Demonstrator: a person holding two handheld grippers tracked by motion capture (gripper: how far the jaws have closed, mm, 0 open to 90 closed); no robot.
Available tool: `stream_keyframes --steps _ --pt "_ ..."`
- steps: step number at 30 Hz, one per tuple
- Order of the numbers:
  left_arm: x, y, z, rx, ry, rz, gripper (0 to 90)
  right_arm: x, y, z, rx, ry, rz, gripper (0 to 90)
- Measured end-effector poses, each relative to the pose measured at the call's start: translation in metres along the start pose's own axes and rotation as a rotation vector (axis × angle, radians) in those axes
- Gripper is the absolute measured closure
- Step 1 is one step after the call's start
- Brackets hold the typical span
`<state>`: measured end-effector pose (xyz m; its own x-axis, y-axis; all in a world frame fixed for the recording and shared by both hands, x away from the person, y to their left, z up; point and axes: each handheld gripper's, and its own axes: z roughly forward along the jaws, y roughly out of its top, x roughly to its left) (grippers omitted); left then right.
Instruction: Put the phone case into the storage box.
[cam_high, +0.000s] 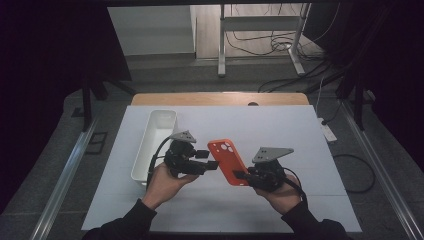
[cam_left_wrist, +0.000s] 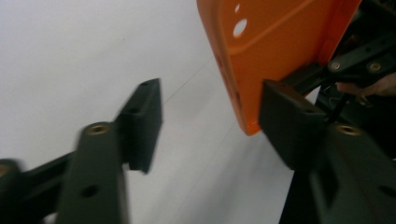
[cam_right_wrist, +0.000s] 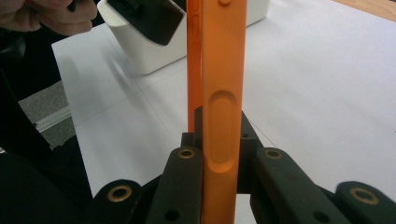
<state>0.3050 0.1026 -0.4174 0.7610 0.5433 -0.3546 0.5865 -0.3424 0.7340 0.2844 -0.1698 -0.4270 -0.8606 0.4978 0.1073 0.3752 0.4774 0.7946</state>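
Above white table (cam_high: 280, 130), orange phone case (cam_high: 227, 160), camera cutout

A white-covered table (cam_high: 280, 130) carries 1 white bin (cam_high: 155, 142).

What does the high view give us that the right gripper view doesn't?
High view: both hands, the left gripper with one jaw at the orange phone case, the whole white bin and the table's wooden far edge. Right gripper view: the right gripper shut on the case's side edge, close up, button bump visible. Both: case, bin, white table cover.
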Motion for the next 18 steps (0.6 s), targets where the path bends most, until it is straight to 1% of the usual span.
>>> stream_keyframes --steps 4,5,7,8,10,11,12,14,17,18 --pt "0.0005 0.0005 -0.0015 -0.003 -0.016 -0.013 60.8 0.0018 0.0002 0.0011 0.006 0.003 -0.009 83.7" --pt "0.0013 0.0005 -0.0018 -0.004 -0.027 -0.025 60.8 0.0024 0.0002 0.0016 0.007 0.000 -0.013 83.7" --pt "0.0020 0.0003 -0.0020 -0.001 -0.036 -0.036 72.1 0.0033 0.0003 0.0023 0.010 -0.007 -0.016 83.8" --pt "0.0024 0.0002 -0.0020 0.000 -0.046 -0.039 72.1 0.0033 0.0003 0.0023 0.010 -0.007 -0.016 83.8" --pt "0.0022 0.0001 -0.0016 0.005 -0.056 -0.047 78.8 0.0033 0.0003 0.0026 0.009 -0.008 -0.013 83.7" --pt "0.0021 0.0000 -0.0014 0.008 -0.053 -0.053 81.4 0.0033 0.0001 0.0030 0.014 -0.009 -0.012 83.7" --pt "0.0028 -0.0004 -0.0015 0.009 -0.058 -0.060 81.4 0.0033 0.0001 0.0030 0.014 -0.009 -0.012 83.7" --pt "0.0052 -0.0013 -0.0021 0.012 -0.070 -0.081 85.4 0.0039 -0.0003 0.0033 0.017 -0.006 -0.010 83.7" --pt "0.0096 -0.0026 -0.0023 0.032 -0.094 -0.124 88.2 0.0052 -0.0005 0.0052 0.025 -0.008 -0.015 83.7" --pt "0.0096 -0.0026 -0.0023 0.032 -0.094 -0.124 88.5 0.0054 -0.0007 0.0058 0.030 -0.005 -0.012 83.6"
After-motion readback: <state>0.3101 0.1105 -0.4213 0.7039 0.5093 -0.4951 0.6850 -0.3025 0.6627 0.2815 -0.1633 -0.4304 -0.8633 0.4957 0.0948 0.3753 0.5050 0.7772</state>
